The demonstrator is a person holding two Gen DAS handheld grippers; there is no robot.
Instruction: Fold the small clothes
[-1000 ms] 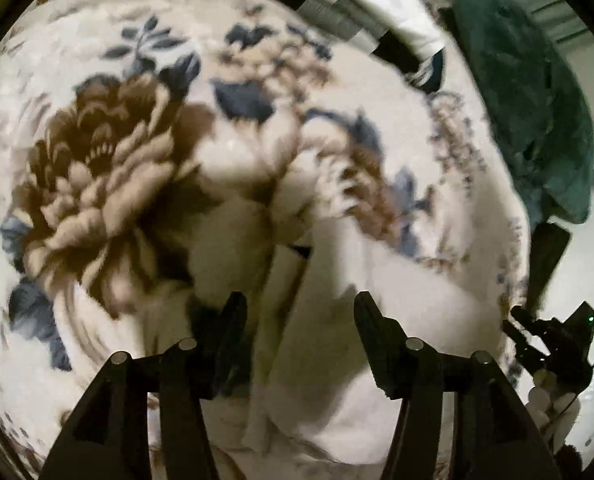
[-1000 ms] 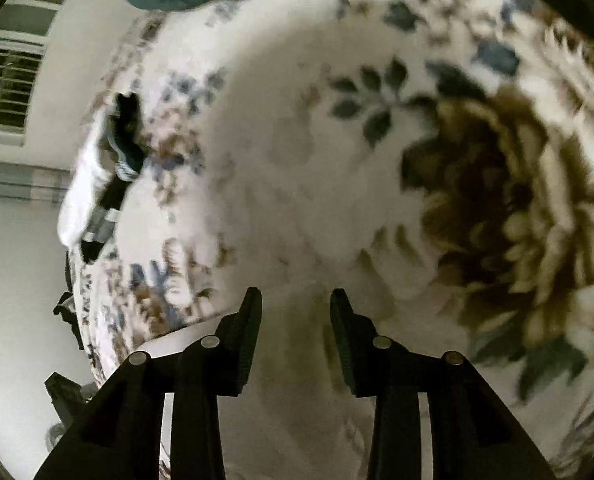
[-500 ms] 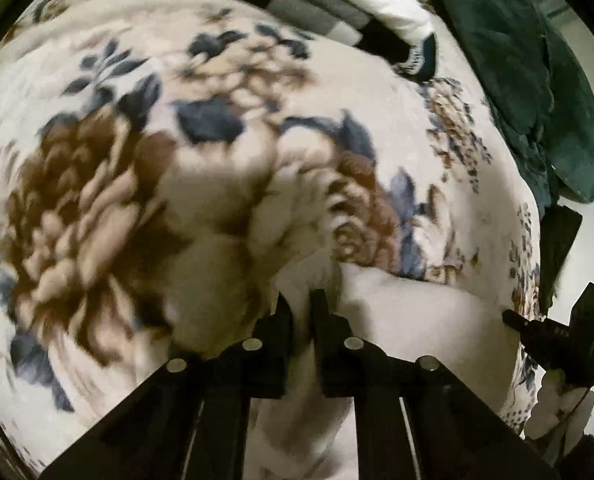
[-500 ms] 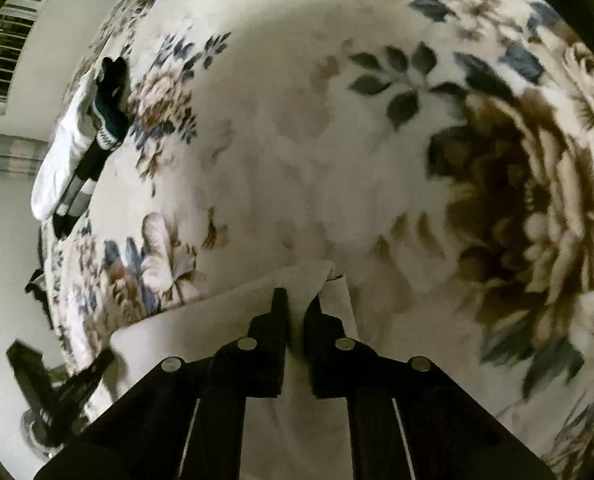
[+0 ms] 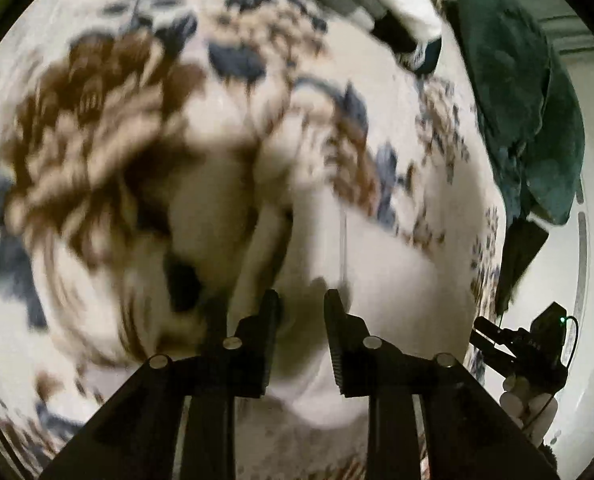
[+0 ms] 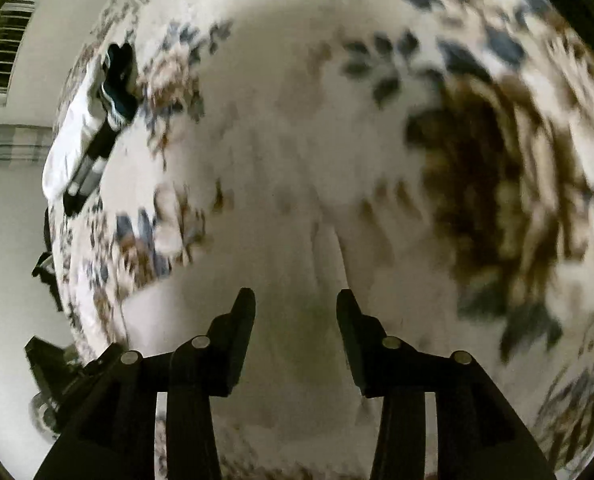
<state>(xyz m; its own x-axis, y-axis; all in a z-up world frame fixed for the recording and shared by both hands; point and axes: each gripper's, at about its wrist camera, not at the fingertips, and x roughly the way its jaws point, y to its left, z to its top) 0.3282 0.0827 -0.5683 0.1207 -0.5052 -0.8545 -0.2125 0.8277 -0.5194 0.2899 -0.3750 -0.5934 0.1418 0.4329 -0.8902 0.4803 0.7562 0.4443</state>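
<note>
A small white garment lies on a floral blanket. My left gripper is open just above it, with the cloth under and between the jaws. In the right wrist view the same white garment lies below my right gripper, which is open and holds nothing. Both views are blurred by motion.
A dark green cloth pile lies at the far right. A striped black and white garment lies at the top; it also shows in the right wrist view. The right gripper's body shows at the blanket's right edge.
Both grippers were shut on the white garment's edge half a second ago and have now opened and let it go. Both cameras are moving.
</note>
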